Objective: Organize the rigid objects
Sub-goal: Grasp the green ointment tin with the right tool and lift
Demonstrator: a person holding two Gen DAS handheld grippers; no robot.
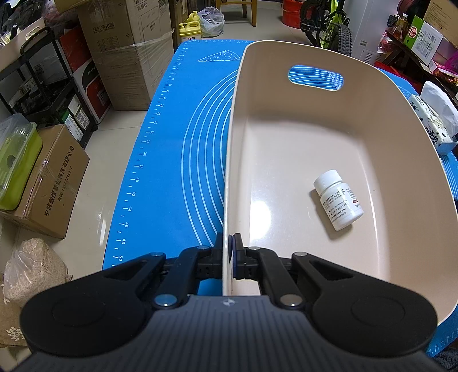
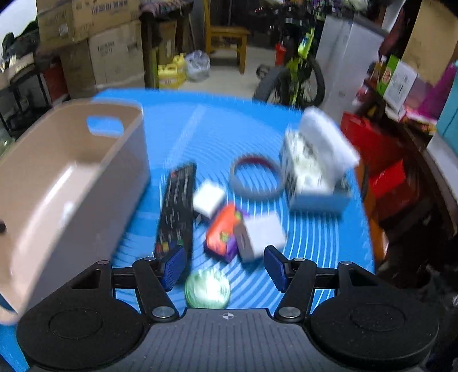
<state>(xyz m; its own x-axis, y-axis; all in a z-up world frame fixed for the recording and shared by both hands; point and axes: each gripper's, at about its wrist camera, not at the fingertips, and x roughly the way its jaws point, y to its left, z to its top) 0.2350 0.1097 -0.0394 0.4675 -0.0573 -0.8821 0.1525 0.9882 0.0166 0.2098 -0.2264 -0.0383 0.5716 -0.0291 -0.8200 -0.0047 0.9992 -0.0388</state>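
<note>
Far left: stacked cardboard boxes, black shelf rack.
Far floor: yellow jugs, wooden chair.
Far right: green bicycle.

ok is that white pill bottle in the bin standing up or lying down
Lying down. The white bottle rests on its side on the floor of the beige bin, cap toward the far handle end, label facing up.

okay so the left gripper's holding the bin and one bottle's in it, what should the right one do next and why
Probably lower the open right gripper over the green ball, the item nearest its fingertips, and close on it. The left gripper is clamped on the bin wall, only the bottle is inside, and the remote and boxes remain on the mat.
</note>
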